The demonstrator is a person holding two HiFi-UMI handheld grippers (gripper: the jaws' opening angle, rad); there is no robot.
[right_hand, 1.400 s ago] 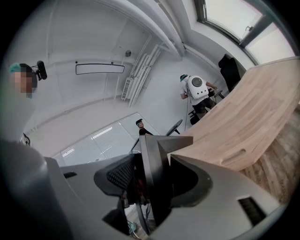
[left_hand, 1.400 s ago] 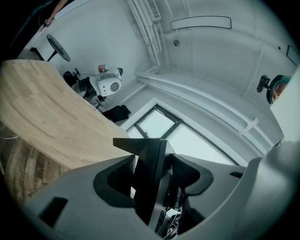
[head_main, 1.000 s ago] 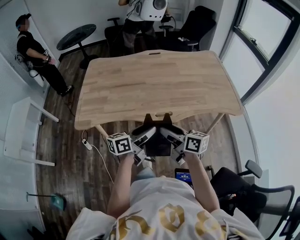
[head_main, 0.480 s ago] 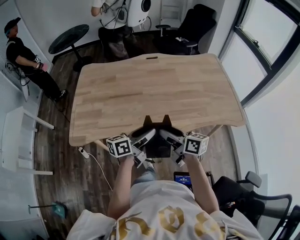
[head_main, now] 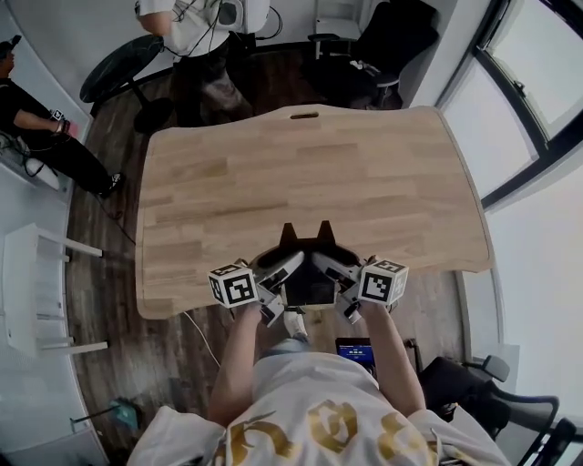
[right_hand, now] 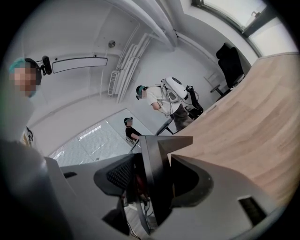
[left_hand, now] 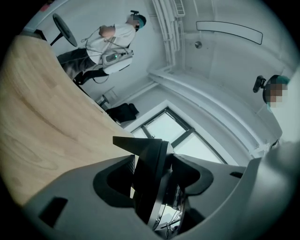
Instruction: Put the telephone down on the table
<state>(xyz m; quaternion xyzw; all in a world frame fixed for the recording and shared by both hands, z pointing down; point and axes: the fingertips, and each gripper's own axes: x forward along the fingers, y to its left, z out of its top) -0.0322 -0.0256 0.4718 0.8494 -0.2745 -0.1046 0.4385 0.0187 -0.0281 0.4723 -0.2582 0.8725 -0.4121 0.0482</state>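
A black telephone (head_main: 307, 266) with two pointed corners hangs between my two grippers over the near edge of the light wooden table (head_main: 310, 173). In the head view my left gripper (head_main: 284, 268) clamps its left side and my right gripper (head_main: 330, 268) its right side. The left gripper view shows the telephone (left_hand: 149, 173) edge-on, pinched by the left gripper (left_hand: 152, 180), with the table (left_hand: 42, 126) stretching away at left. In the right gripper view the right gripper (right_hand: 154, 185) is shut on the telephone (right_hand: 157, 178), with the table (right_hand: 243, 122) at right.
Two people stand beyond the table, one at the far end (head_main: 196, 27) and one at the left wall (head_main: 36, 127). Black office chairs (head_main: 387, 45), a round black side table (head_main: 118, 73) and a white bench (head_main: 32, 291) surround it. A lit screen (head_main: 355, 348) lies on the floor.
Both grippers have carried the telephone forward, from just short of the table's near edge to over it. The table now lies closer below, and the people have slid toward the top of the view.
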